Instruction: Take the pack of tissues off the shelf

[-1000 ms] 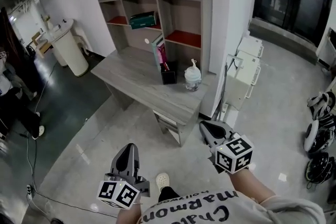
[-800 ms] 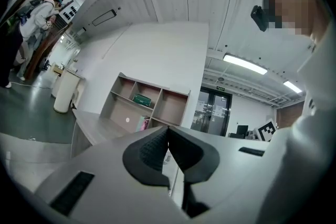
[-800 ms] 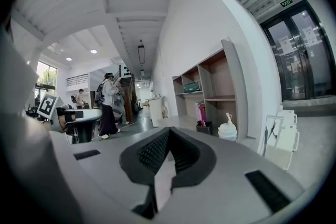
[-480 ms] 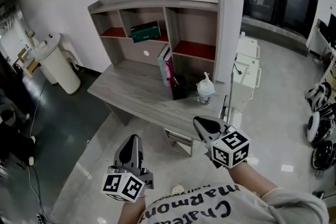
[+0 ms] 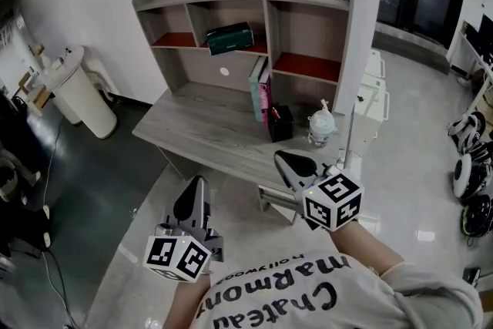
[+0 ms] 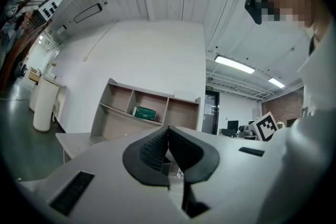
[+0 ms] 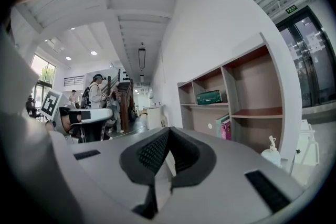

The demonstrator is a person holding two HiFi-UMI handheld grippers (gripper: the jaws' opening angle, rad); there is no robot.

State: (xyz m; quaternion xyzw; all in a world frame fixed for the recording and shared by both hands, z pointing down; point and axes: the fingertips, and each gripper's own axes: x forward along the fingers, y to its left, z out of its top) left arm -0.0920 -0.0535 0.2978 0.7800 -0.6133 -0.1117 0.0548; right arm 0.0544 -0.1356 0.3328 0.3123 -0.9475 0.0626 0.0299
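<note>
Head view: nothing is done yet. The green, boxy tissue pack (image 5: 229, 38) sits in the middle upper bay of the wood-grain shelf (image 5: 343, 50), above the grey desk (image 5: 192, 127). The left gripper (image 5: 196, 182) and right gripper (image 5: 283, 158) hang short of the desk, well apart from the pack. Left gripper view: ribbed dark pads pressed together, empty. Right gripper view: likewise, 2 jaws closed on nothing. Approach, grasp and lift all remain.

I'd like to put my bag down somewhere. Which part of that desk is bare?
The desk is bare left of the books and along its front. The left red shelf and right red shelf, flanking the tissues, look empty. Crowded: right back, where books, black box and bottle stand close.
</note>
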